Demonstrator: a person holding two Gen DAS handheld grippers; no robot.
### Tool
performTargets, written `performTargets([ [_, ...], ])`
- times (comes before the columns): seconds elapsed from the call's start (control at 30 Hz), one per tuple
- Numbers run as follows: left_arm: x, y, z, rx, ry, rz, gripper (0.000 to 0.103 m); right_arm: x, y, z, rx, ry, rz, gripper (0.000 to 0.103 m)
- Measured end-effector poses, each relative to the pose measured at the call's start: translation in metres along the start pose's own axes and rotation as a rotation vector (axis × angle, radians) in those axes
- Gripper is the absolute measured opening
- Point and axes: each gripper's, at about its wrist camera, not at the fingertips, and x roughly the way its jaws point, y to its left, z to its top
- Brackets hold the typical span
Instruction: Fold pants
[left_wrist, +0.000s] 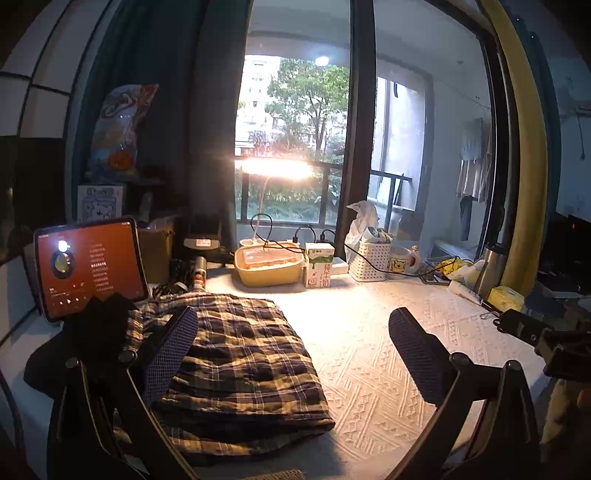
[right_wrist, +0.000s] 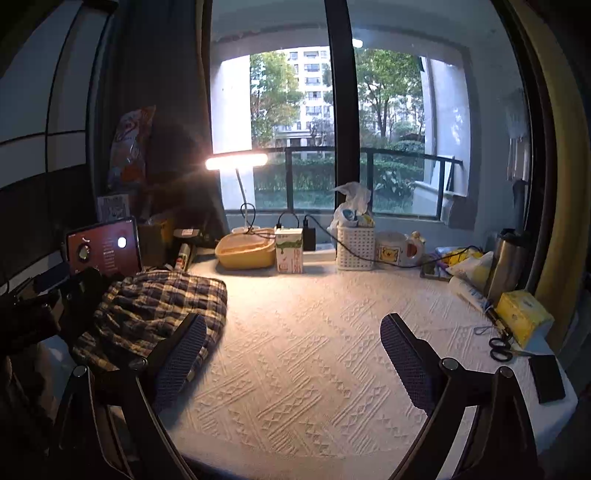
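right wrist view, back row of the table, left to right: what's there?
tablet → yellow container → milk carton → white basket → bear mug → steel flask

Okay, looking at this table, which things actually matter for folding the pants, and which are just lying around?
For the job:
plaid pants, folded in a pile
left gripper, open
right gripper, open, nothing between its fingers
white textured table cover

Just lying about:
tablet
desk lamp
yellow container
milk carton
white basket
mug
scissors
tissue pack

one pants (left_wrist: 236, 354), one tablet (left_wrist: 90, 264), two tools (left_wrist: 295, 350)
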Motion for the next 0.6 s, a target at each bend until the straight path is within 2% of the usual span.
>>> performTargets([
  [0.6,-0.0013,0.0001,-0.0020,-0.002,0.006,0.007,0.102,0.0015,0.0012,-0.0016,0.002,0.005,0.002,0.096],
])
